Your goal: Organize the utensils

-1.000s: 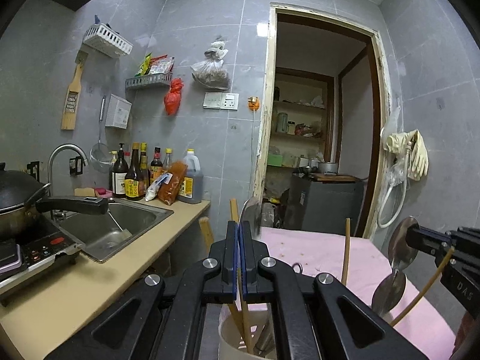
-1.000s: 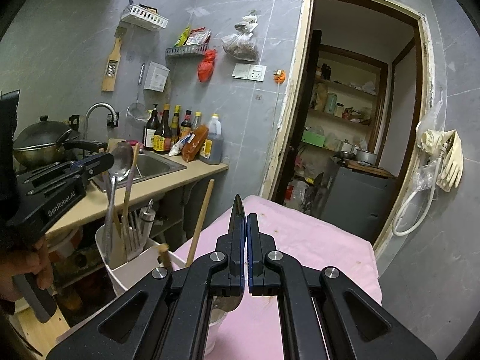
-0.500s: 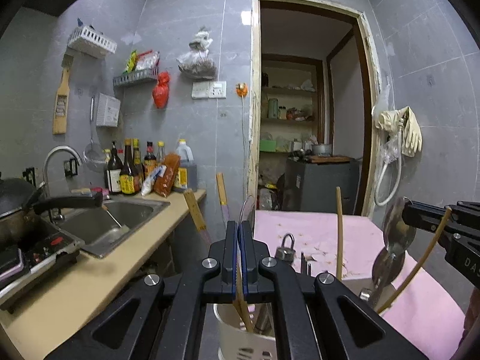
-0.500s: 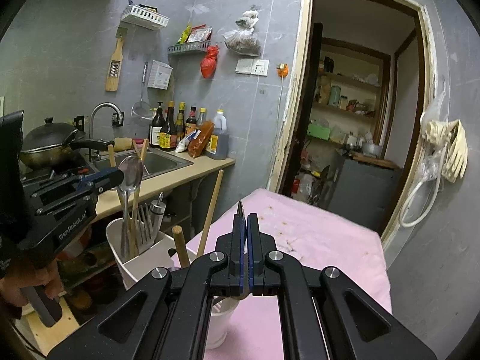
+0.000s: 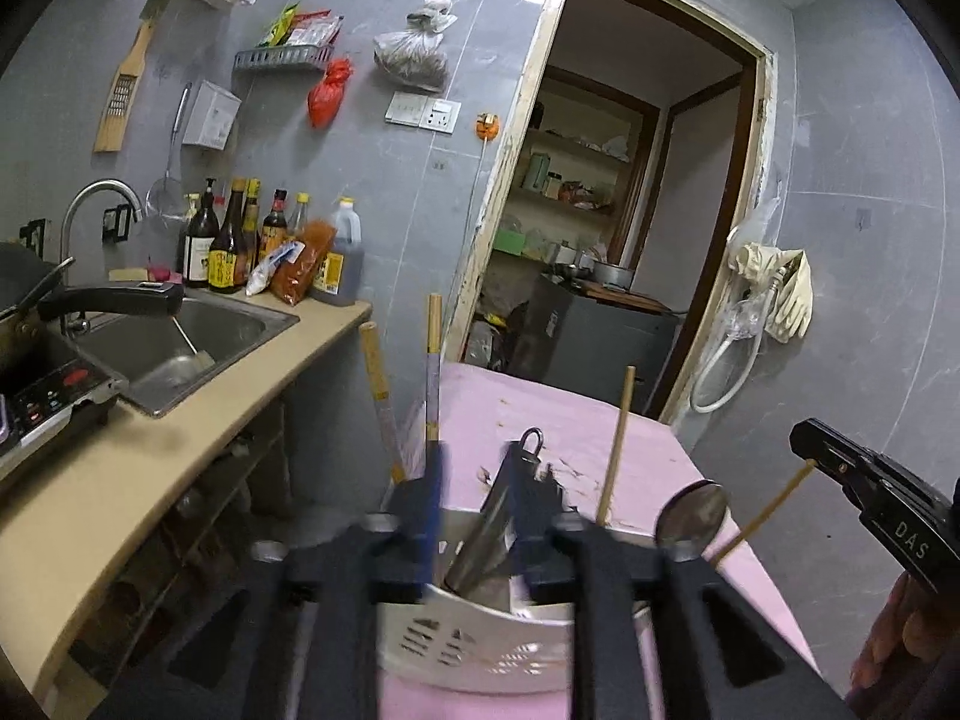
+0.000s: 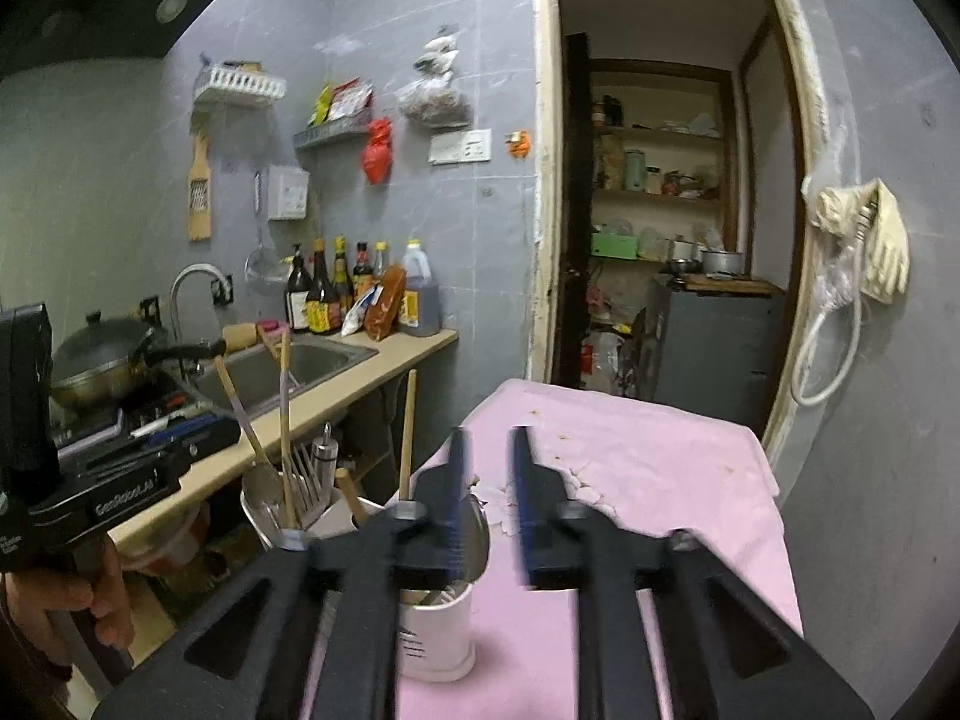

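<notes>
Where both grippers had been pressed together half a second before, each now stood spread with a clear gap between its fingers. The left gripper [image 5: 477, 480] hung just above a white slotted utensil holder [image 5: 480, 648], having let go of the chopsticks it had pinched; these stood loose in the holder ahead of its left finger. The right gripper [image 6: 489, 462] had likewise parted, and the metal spoon [image 6: 474, 531] it had carried sat bowl-up in a white cup [image 6: 435, 630] directly below and slightly left of its fingers. The holder and the cup stood side by side on the pink-covered surface [image 6: 660, 468], the holder further left of the right gripper. The holder looked crowded: wooden chopsticks [image 6: 285, 420] leaned outward, with a fork [image 6: 306, 480] and a metal tool with a ring at its end [image 5: 531, 441] among them. In the left wrist view the spoon bowl showed as a dull oval right of the gripper, beside a thin bamboo stick [image 5: 618, 450]. Both sets of fingers were motion-blurred.
</notes>
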Tool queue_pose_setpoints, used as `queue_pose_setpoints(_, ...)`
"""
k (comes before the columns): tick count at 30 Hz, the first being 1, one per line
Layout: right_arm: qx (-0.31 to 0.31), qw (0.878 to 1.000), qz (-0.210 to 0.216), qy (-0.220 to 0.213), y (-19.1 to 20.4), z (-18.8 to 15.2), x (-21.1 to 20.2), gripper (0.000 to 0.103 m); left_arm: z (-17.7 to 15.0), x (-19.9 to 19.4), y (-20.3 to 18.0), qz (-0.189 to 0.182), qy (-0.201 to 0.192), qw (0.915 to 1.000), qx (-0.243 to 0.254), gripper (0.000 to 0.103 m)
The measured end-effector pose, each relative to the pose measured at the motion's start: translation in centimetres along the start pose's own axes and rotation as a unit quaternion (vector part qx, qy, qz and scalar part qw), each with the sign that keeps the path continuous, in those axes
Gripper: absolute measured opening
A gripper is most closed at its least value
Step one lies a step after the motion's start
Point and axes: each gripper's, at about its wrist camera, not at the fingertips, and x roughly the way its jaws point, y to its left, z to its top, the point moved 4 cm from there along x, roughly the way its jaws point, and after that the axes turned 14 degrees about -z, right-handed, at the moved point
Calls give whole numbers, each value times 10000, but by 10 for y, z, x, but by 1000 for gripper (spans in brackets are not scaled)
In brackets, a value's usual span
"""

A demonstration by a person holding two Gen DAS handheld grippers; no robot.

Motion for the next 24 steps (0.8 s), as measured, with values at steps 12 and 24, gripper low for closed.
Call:
queue_pose_setpoints(12,434,9987,-260,91,-39,-11,-43,60,-3,-35,-32,-58,373,9990,219,77)
queue_pose_setpoints(24,543,9971,-497,193,-85,-38,-93,102,-26,-66,-68,-284,352,9990,63,103)
